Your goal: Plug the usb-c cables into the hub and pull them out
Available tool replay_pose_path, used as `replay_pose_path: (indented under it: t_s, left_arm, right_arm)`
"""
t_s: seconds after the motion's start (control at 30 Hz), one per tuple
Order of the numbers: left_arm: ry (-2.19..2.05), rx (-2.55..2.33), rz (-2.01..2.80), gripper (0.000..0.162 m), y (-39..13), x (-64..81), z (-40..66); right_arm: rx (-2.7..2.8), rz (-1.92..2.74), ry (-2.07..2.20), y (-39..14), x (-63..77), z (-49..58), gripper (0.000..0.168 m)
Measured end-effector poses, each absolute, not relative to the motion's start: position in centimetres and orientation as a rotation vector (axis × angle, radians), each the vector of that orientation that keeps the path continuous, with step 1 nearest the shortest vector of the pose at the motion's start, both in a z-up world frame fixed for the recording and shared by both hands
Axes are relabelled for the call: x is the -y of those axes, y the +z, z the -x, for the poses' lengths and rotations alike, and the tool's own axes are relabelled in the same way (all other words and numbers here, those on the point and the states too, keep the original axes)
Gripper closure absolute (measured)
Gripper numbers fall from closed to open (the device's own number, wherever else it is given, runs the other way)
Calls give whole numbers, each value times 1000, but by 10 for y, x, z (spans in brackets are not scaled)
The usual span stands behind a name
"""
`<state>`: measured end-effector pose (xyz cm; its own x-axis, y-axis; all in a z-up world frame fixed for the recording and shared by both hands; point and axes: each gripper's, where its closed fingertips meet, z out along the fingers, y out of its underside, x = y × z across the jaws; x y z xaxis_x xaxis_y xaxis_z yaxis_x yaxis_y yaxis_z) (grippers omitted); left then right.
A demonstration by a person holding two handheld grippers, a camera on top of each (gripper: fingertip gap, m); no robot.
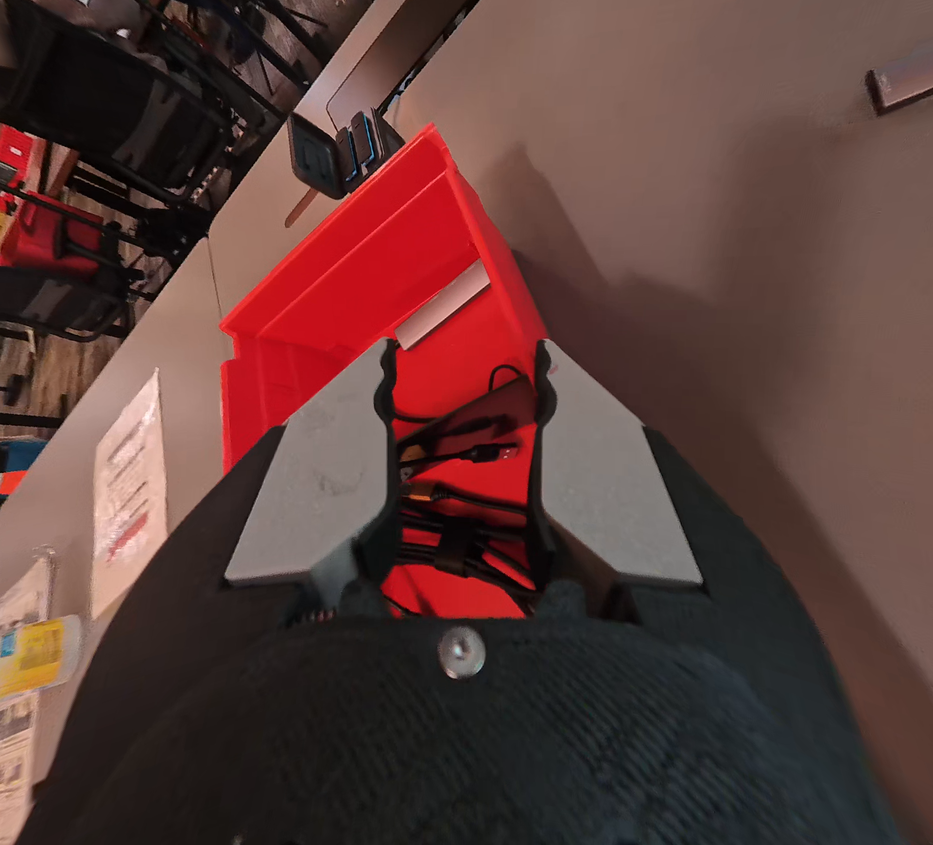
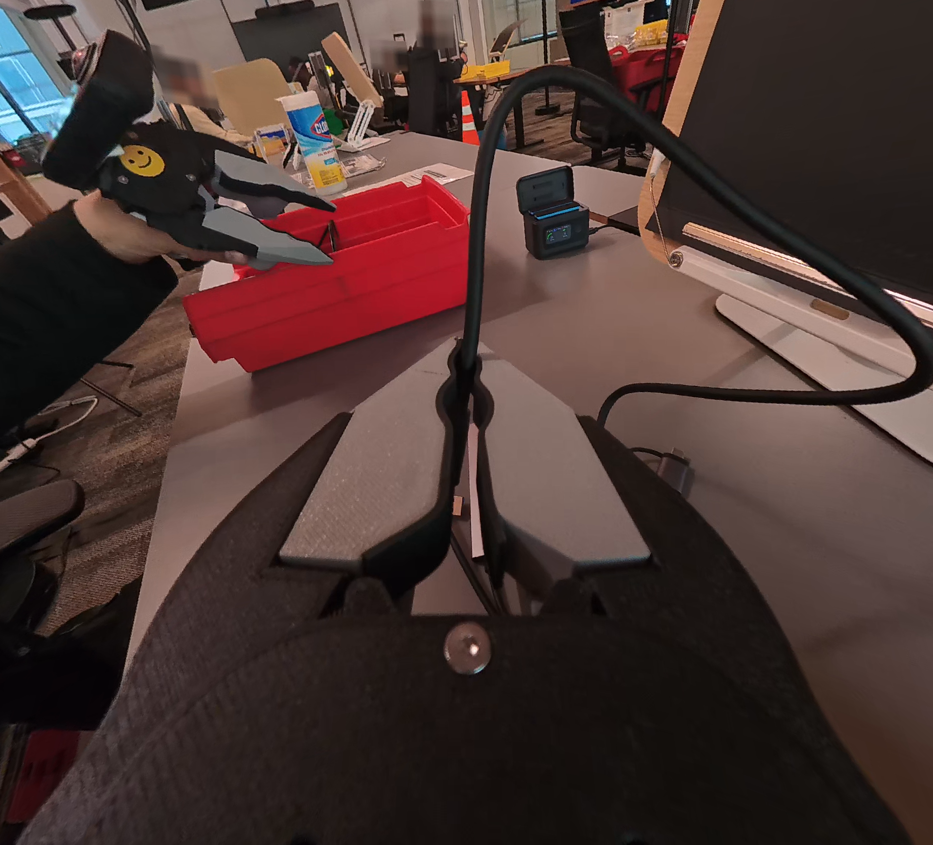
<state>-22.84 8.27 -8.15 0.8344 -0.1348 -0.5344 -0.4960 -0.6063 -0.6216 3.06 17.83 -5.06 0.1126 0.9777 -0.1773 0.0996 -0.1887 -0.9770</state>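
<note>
Here the left gripper is held with fingers spread above the red bin, where a hub and loose cables lie; a black cable is pinched by the right gripper over the table.

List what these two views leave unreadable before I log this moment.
- Cable plug end: right wrist view, hidden between the shut right gripper fingers.
- Hub: right wrist view, mostly behind the gripper body.
- Bin cables: left wrist view, partly hidden by the open left gripper; connector types too tangled to tell.
</note>
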Motion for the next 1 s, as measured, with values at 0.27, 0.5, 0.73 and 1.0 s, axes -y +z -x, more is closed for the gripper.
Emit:
replay_pose_path:
  t_s: [0.27,0.5,0.73,1.0]
  left_arm:
    - [588,-394,2200,103,-80,-78,249]
    - [430,-630,2025,124,-30,-91,132]
    - [30,-1036,2347,124,-149,-153,52]
    - [-86,-1498,2208,131,-191,-177,26]
  right_arm:
    - [1120,1476,1210,-50,-178,-31,168]
    - [1115,1485,1219,-52,-180,-31,168]
    - [1157,1546,1181,-66,-182,-30,168]
    - [1250,1809,1003,-122,-196,-30,168]
